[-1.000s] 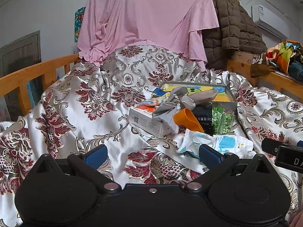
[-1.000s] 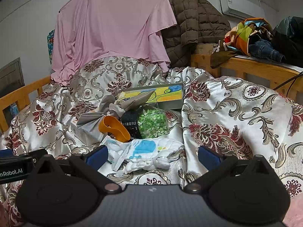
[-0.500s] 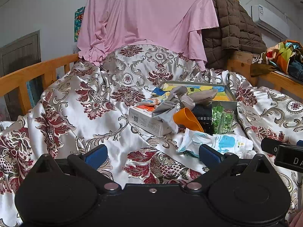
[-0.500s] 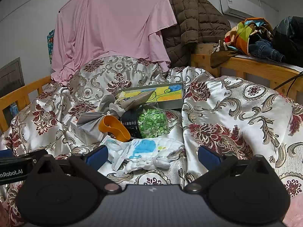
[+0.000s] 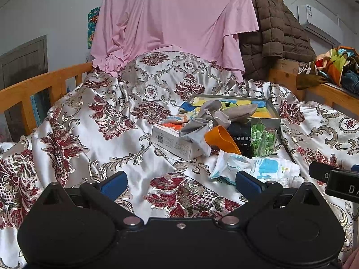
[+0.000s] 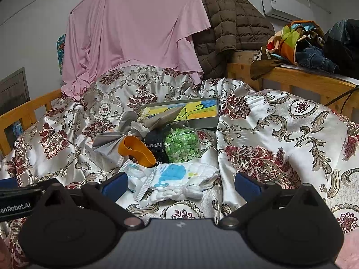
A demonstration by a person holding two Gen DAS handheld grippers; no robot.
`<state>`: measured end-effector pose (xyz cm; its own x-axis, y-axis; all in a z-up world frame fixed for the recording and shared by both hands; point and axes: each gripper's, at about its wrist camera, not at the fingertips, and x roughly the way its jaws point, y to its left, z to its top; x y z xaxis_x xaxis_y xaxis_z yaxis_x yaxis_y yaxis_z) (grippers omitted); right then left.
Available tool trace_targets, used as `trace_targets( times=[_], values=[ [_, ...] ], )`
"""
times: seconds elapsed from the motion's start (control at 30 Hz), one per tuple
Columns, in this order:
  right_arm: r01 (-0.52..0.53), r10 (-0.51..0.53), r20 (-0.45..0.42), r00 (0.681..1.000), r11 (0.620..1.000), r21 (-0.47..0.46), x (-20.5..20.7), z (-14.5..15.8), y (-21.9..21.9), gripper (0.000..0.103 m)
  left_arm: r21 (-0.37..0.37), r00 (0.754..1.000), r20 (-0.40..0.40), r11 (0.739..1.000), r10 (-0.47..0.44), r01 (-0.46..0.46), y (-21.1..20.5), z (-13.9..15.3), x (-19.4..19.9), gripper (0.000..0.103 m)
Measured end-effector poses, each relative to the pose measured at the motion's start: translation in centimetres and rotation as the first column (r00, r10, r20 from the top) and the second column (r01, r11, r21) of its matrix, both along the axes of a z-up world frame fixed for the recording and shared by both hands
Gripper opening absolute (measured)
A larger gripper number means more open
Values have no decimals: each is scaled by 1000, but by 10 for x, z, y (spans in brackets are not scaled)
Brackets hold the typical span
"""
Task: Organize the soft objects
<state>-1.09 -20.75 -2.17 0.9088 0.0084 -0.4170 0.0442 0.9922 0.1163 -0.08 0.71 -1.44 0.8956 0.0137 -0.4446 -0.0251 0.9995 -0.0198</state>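
Observation:
A pile of items lies on a patterned satin bedspread. A white cloth with a blue whale print lies nearest, also in the left wrist view. Grey cloth pieces drape over a white box. An orange scoop-shaped piece, a bag of green bits and a colourful flat box lie behind. My left gripper is open and empty, left of the whale cloth. My right gripper is open and empty, just short of the whale cloth.
A pink sheet and a brown quilted jacket hang at the back. Wooden bed rails stand left and right. Clothes are heaped on the right rail. The bedspread bulges high on the right.

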Motion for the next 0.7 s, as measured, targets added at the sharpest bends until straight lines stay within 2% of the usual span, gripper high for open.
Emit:
trace_targets(
  times=[0.2, 0.33, 0.4, 0.6, 0.7],
  values=[
    [-6, 8, -57, 998, 999, 37, 15, 2, -7, 103, -22, 999, -20, 999, -47, 47, -2, -11, 11, 102],
    [-50, 58, -110, 992, 996, 71, 36, 1, -16, 103, -34, 993, -37, 994, -108, 107, -6, -10, 34, 102],
    [-78, 85, -138, 987, 995, 57, 50, -1, -20, 103, -43, 990, -43, 990, -138, 136, -8, -10, 47, 102],
    [-187, 182, -190, 965, 982, -8, 103, -5, -31, 103, -85, 963, -117, 968, -244, 235, -12, -18, 104, 102],
    [-276, 263, -225, 938, 961, -28, 131, -11, -36, 103, -97, 939, -151, 950, -310, 298, -15, -25, 130, 102]
  ],
)
